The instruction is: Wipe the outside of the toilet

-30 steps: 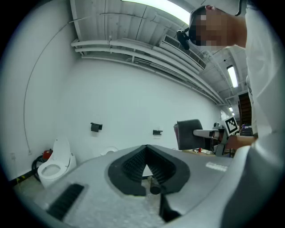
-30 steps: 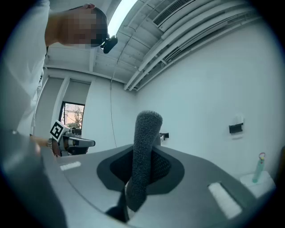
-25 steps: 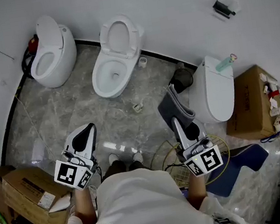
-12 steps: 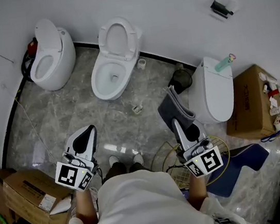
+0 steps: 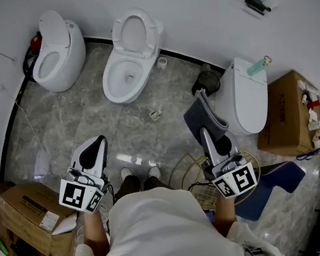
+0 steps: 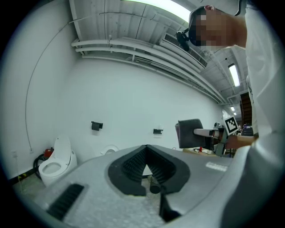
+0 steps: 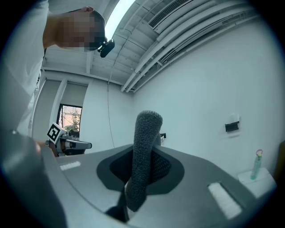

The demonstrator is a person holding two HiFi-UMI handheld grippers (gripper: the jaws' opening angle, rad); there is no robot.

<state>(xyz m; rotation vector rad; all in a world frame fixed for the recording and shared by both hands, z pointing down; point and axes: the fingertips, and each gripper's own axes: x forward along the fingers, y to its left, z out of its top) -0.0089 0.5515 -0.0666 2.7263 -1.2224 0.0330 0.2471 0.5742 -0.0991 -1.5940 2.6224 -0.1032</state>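
The cloth (image 7: 145, 129) looks soft and limp, pinched low in my right gripper (image 7: 142, 156); left gripper (image 6: 146, 155) jaws closed, empty.

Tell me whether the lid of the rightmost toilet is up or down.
Down. The rightmost toilet shows a smooth closed lid, no bowl visible; the middle toilet and the left toilet show open bowls.

Bright, even ceiling light; gripper views bulge fisheye-round with dark corners, near parts blurred.
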